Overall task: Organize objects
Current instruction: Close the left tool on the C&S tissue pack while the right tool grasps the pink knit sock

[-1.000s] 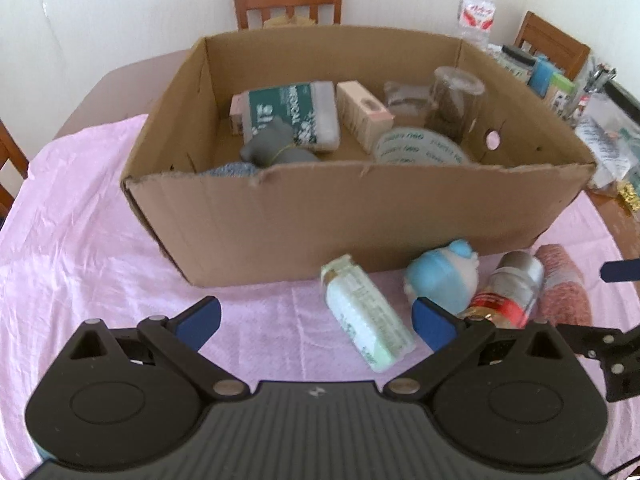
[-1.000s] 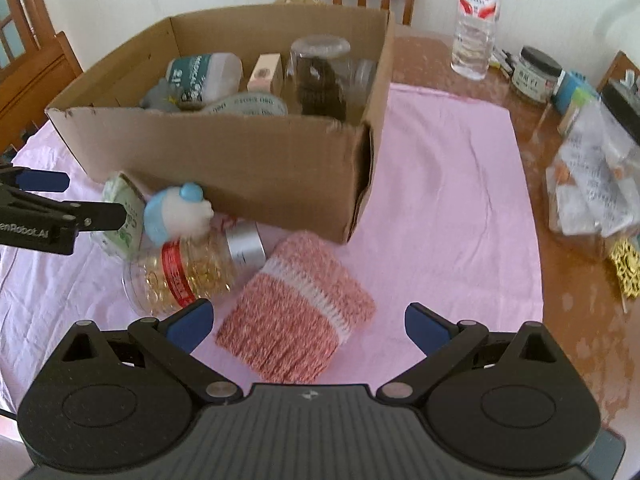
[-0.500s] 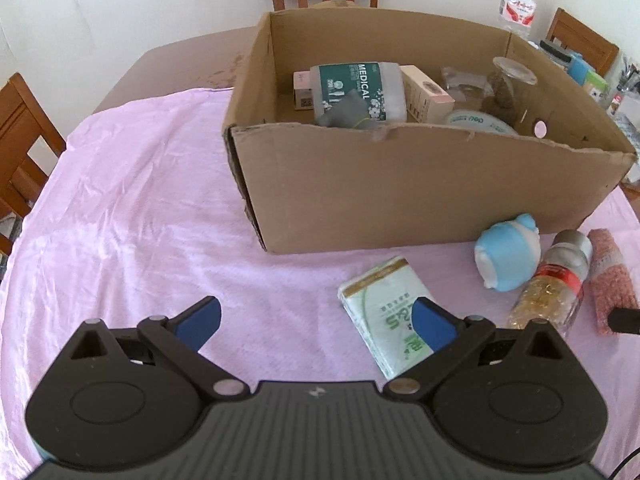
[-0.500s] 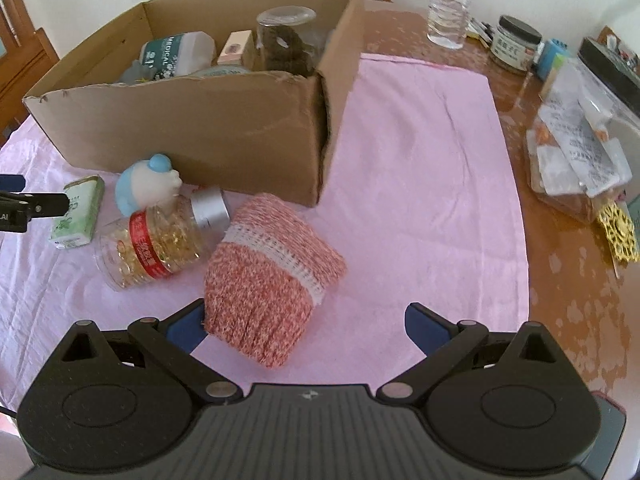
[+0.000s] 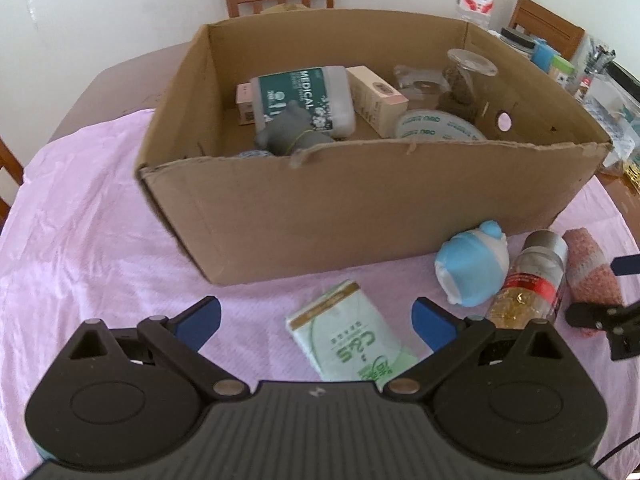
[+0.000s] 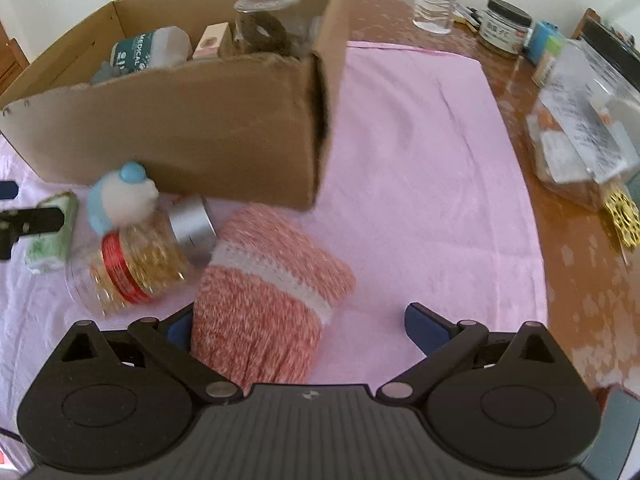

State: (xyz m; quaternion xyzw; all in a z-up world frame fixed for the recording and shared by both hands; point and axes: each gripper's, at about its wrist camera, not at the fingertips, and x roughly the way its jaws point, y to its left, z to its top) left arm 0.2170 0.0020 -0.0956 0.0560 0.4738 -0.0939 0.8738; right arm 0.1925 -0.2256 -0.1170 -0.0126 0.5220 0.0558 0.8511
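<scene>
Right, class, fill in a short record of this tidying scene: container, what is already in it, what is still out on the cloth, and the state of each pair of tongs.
container: cardboard box, open top, on pink cloth
inside box: medical bottle, small carton, tape roll, clear jar
outside, in front of box: green tissue pack, blue and white toy, capsule bottle, pink knitted roll
left tongs: open, tissue pack between the fingers
right tongs: open, around knitted roll
</scene>
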